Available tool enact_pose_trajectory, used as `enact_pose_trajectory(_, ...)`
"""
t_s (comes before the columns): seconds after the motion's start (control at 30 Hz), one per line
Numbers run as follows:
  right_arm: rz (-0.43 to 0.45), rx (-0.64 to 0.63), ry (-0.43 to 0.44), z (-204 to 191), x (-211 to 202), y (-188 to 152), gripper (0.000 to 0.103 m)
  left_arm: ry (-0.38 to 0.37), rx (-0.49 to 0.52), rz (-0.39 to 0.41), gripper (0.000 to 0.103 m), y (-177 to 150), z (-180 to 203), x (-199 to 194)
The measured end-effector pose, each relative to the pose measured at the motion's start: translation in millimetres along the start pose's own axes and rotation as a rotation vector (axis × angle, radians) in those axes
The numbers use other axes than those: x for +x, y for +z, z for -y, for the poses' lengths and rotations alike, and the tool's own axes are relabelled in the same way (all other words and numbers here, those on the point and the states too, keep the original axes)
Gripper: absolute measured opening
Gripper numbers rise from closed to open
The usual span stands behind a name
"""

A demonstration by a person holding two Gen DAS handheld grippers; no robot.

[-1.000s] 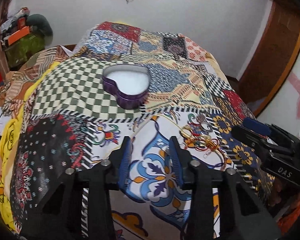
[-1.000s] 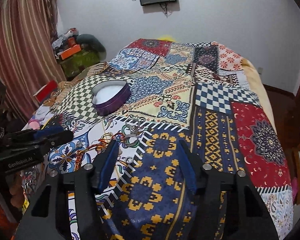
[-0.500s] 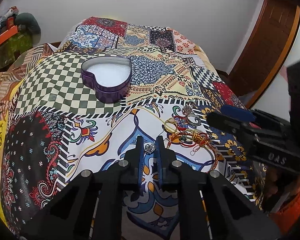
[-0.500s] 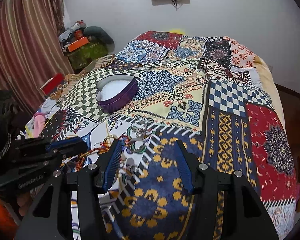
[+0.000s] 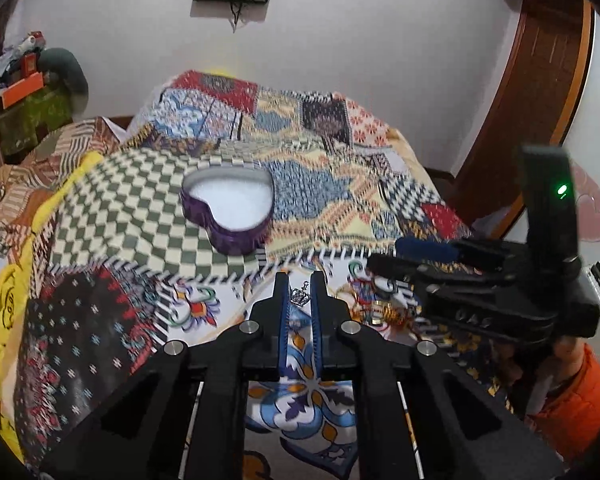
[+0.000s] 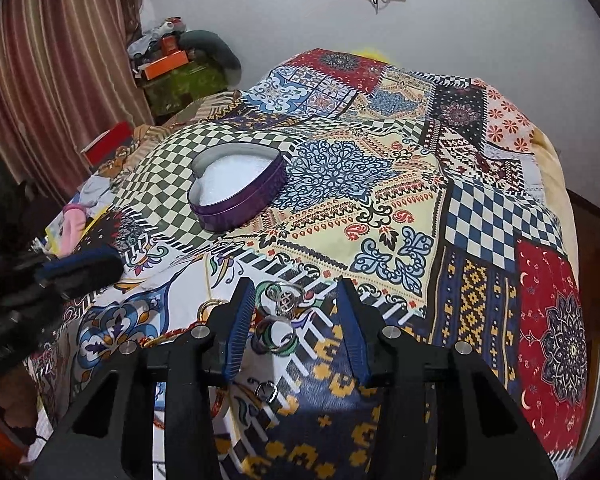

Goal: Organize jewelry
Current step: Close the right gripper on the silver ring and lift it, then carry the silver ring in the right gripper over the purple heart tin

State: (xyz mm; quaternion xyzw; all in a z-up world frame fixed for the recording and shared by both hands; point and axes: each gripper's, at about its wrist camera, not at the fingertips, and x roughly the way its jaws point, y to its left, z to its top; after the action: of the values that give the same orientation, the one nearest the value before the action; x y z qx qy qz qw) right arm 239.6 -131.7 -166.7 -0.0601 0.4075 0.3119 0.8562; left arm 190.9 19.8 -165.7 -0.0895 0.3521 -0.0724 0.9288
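— See the left gripper (image 5: 301, 292)? It's pinched nearly shut on that little silver crown charm (image 5: 300, 296), gripped right at the tips and lifted clear of the patchwork bedspread (image 5: 100, 216).

— And the heart-shaped tin (image 5: 230, 210)?

— Ahead of that gripper and a bit to its left, well apart, lid off, white lining showing, nothing in it that I can see. I'd guess the charm goes there.

— What could go wrong?

— The hold looks thin to me. The charm sits at the very end of the pads, so a jolt on the way over might let it slip onto that busy fabric, where it would be hard to find.

— And the right gripper (image 6: 296, 320)?

— Its jaws have just been closing, but they are only part-way in and not pressing on anything. Silver rings (image 6: 284, 300) lie on the cloth between them. If it shuts off-centre, a ring could skid out sideways or the pads could bunch the fabric.

— Anything you can't make out?

— The tangle of gold and red bangles (image 5: 384, 308) to the right of the left gripper is half hidden behind the other tool; I can't count them. The left view is blurred too, and I can't tell how many rings sit under the right one.
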Motion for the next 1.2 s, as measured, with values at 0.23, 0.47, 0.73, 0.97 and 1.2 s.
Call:
enact_pose_trajectory(0.23, -0.042, -0.011, 0.017, -1.5, 11.4, -0.9, 0.026, 0.008, -0.002, 0.022, 0.009, 4.8, -1.6, -2.2)
enact_pose_trajectory(0.47, -0.048, -0.01, 0.014, -0.9, 12.4, 0.1, 0.019, 0.015, -0.002, 0.015, 0.009, 4.2, 1.2, -1.9)
enact_pose_trajectory(0.73, 0.006, -0.011, 0.003, -6.3, -12.5, 9.7, 0.019, 0.045, 0.011, 0.045, 0.009, 10.7, 0.8, -21.4)
enact_pose_trajectory(0.97, 0.075, -0.024, -0.001, -17.2, -42.6, 23.1, 0.019, 0.051, 0.002, 0.077, 0.009, 20.4, -4.0, -41.6)
enact_pose_trajectory(1.2, 0.142, -0.038, -0.008, -28.7, -66.2, 36.3, 0.019, 0.086, 0.023, 0.11, 0.009, 31.6, -3.0, -56.6)
